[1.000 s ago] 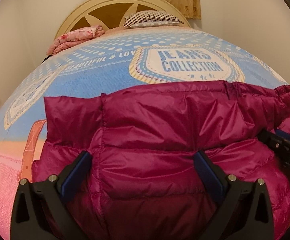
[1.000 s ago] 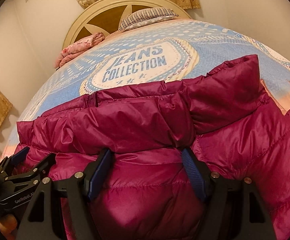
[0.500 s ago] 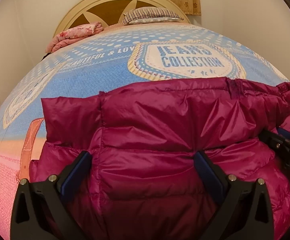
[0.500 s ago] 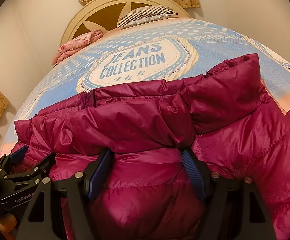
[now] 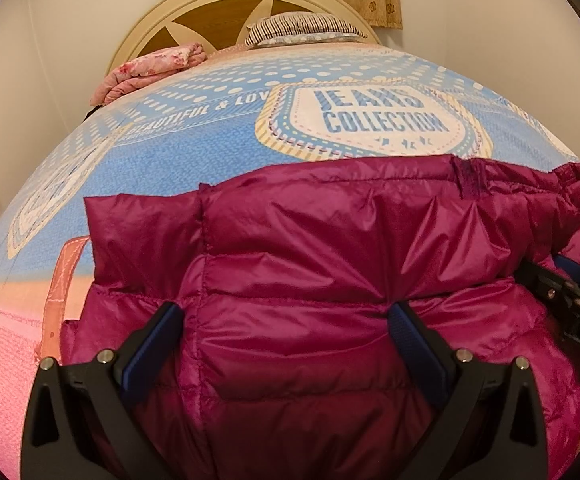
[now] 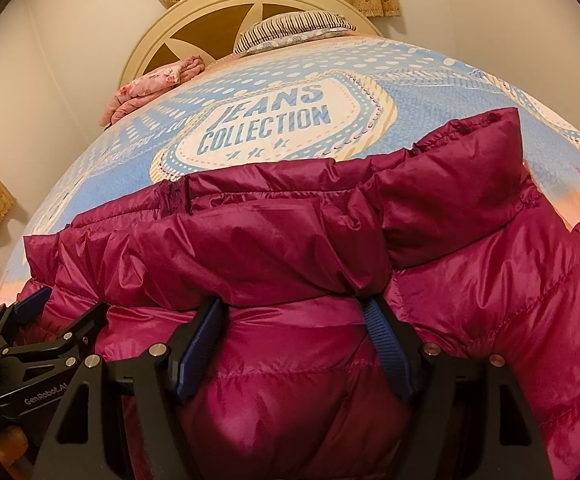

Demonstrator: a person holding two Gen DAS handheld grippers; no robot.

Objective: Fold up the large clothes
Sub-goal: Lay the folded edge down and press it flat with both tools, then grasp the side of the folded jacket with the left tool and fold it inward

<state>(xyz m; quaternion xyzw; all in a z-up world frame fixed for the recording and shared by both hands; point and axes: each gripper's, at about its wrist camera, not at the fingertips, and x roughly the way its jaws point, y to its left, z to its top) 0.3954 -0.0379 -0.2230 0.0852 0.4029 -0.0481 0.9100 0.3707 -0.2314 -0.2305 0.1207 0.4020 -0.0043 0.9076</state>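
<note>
A magenta puffy down jacket [image 5: 329, 240] lies on the bed, and its far part is folded back toward me into a thick roll [image 6: 250, 248]. My left gripper [image 5: 286, 312] stands open over the jacket's left half, padding bulging between its blue pads [image 5: 158, 332]. The right gripper [image 6: 291, 308] is open too, its fingertips tucked under the roll's near edge, with jacket between them. Each gripper shows at the edge of the other's view: the left gripper [image 6: 38, 320] at lower left and the right gripper [image 5: 569, 292] at right. A zipper end [image 5: 467, 178] shows on the far edge.
The bedspread [image 5: 210, 136] is blue and pink with a "JEANS COLLECTION" print [image 6: 274, 120]. A cream round headboard [image 5: 218, 0], a striped pillow [image 5: 301, 26] and a folded pink floral cloth [image 5: 150, 68] lie at the far end. Walls stand close on both sides.
</note>
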